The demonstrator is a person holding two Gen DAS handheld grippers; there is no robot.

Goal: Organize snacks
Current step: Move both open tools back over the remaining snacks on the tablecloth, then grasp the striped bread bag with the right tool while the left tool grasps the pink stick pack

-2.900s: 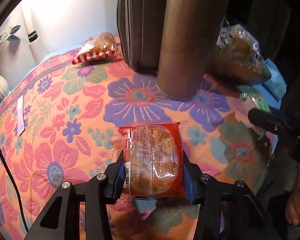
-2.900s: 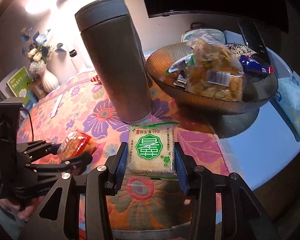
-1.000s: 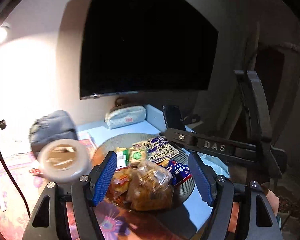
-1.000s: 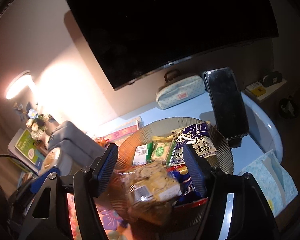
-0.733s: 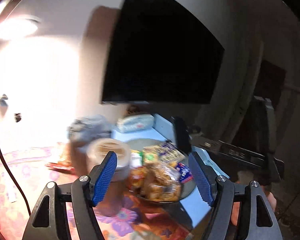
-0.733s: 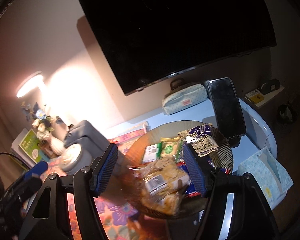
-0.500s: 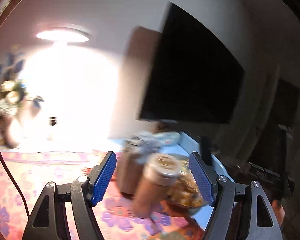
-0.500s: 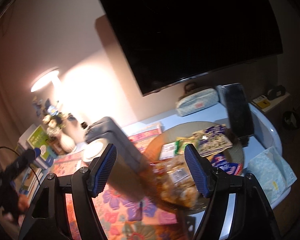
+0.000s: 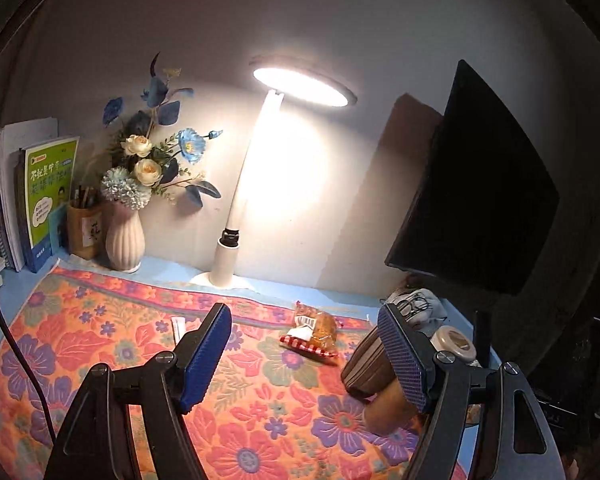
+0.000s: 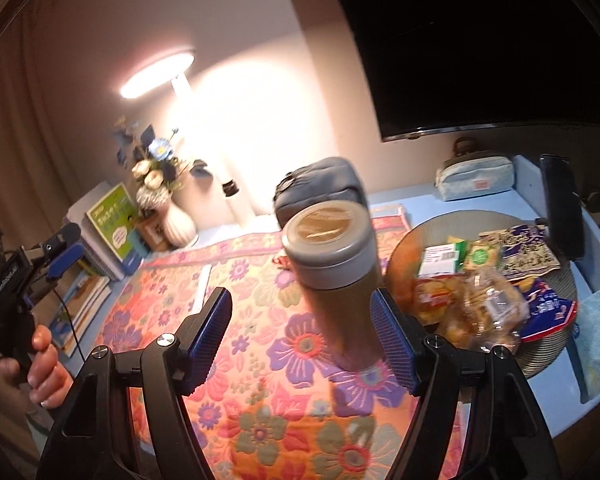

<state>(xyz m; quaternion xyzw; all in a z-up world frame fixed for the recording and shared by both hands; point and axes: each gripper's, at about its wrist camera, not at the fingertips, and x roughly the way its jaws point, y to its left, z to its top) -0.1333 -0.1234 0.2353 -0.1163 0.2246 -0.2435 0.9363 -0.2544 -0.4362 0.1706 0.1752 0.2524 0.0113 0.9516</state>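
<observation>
The left tool [image 9: 304, 354] is held above the table [image 9: 172, 270] with its blue pads wide apart and nothing between them. The right tool [image 10: 300, 334] is also wide and holds nothing; a brown thermos [image 10: 334, 264] with a grey lid stands on the flowered cloth [image 10: 236, 360] between its pads in the view, a little blurred, and I cannot tell if a pad touches it. To the right of the thermos, a round ribbed bowl [image 10: 552, 354] holds the snacks: a clear bag of biscuits [image 10: 484, 308], a small green packet [image 10: 480, 258] and a blue packet [image 10: 548, 312]. One more snack, a clear bag with red striped edge [image 9: 314, 330], lies alone on the cloth at the far side, well apart from the bowl. Further back stand a lit desk lamp [image 9: 236, 208], a white vase with flowers [image 9: 125, 240] and some books [image 9: 46, 196] at the left. A dark monitor [image 10: 480, 44] hangs at the far right.
</observation>
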